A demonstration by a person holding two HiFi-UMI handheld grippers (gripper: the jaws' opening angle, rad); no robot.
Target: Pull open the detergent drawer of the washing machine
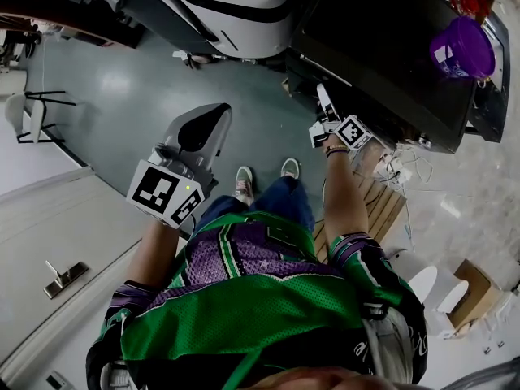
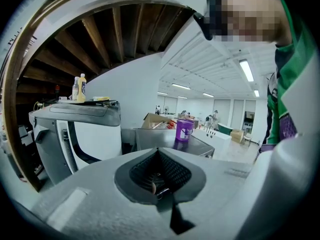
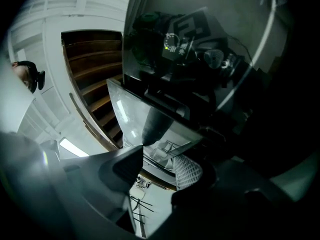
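**Position.** The right hand-held gripper is up against the front of the dark washing machine, at its upper corner nearest the person. The detergent drawer lies directly ahead of it. It shows as a pale, glossy panel beside the control dial.

**Gripper state.** The right jaws stand apart. The drawer's lower edge sits in the gap between the pads. Neither pad can be seen pressing on it, so no grip is established. The left hand-held gripper has its jaws together and empty. It hangs over the floor, well apart from the machine.

**Governing relation.** The drawer front runs across the line of the jaws, so they straddle its edge rather than lie along it. The right hand is clearly the nearer. In my judgement the pull must come straight back toward the person.

**Clearance.** The space between the machine front and the person's legs is open. A purple bottle stands on the machine's top, well clear of the drawer. A second, white machine stands to the left, outside the pull path.
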